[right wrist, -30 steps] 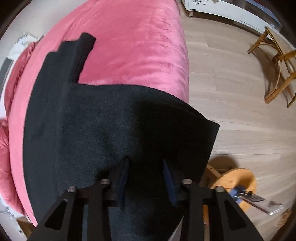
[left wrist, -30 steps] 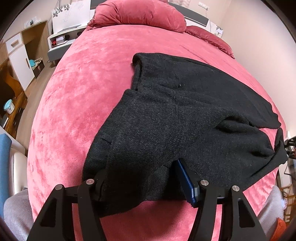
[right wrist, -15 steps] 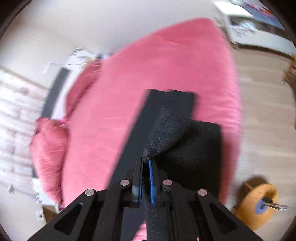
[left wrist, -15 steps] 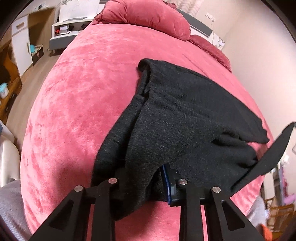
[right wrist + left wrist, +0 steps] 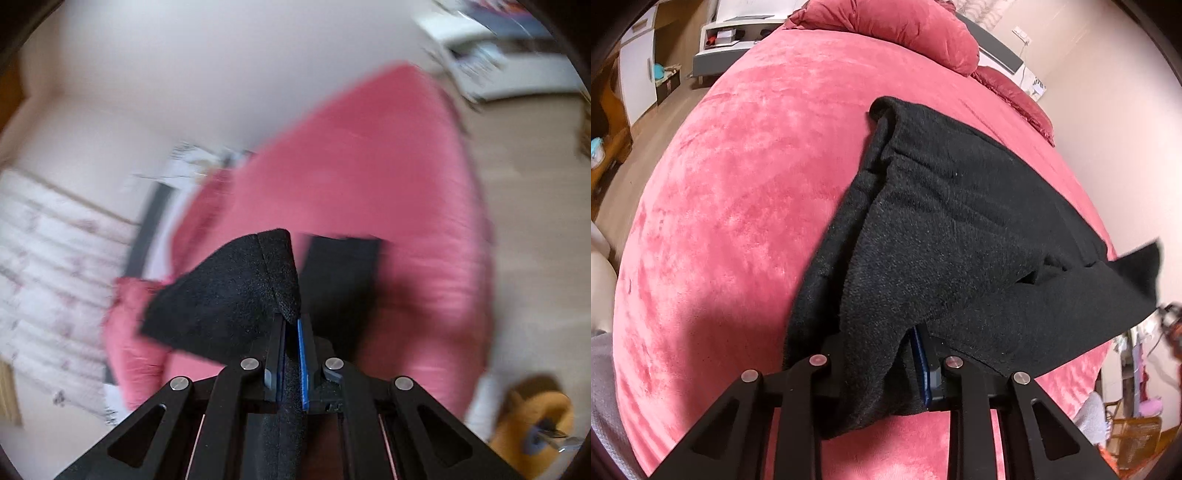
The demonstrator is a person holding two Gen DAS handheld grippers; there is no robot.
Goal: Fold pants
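Black fleece pants [image 5: 960, 221] lie across a red bed cover [image 5: 738, 184]. My left gripper [image 5: 877, 354] is at their near edge, shut on a bunched fold of the fabric that hides its left finger. The pants' right end is lifted off the bed, with a corner [image 5: 1137, 266] sticking up. In the blurred right wrist view, my right gripper [image 5: 290, 332] is shut on that black edge [image 5: 229, 295] and holds it high above the bed [image 5: 388, 166]. The rest of the pants [image 5: 340, 280] lies below.
Red pillows [image 5: 897, 33] sit at the head of the bed. A white low cabinet [image 5: 724, 37] and wooden furniture stand beyond the bed's left side. A wall runs close on the right. An orange round stool [image 5: 532, 417] stands on the wooden floor.
The left jaws closed on a bunch of pants fabric. The right jaws shut on the pants' edge and rose, lifting that end off the bed.
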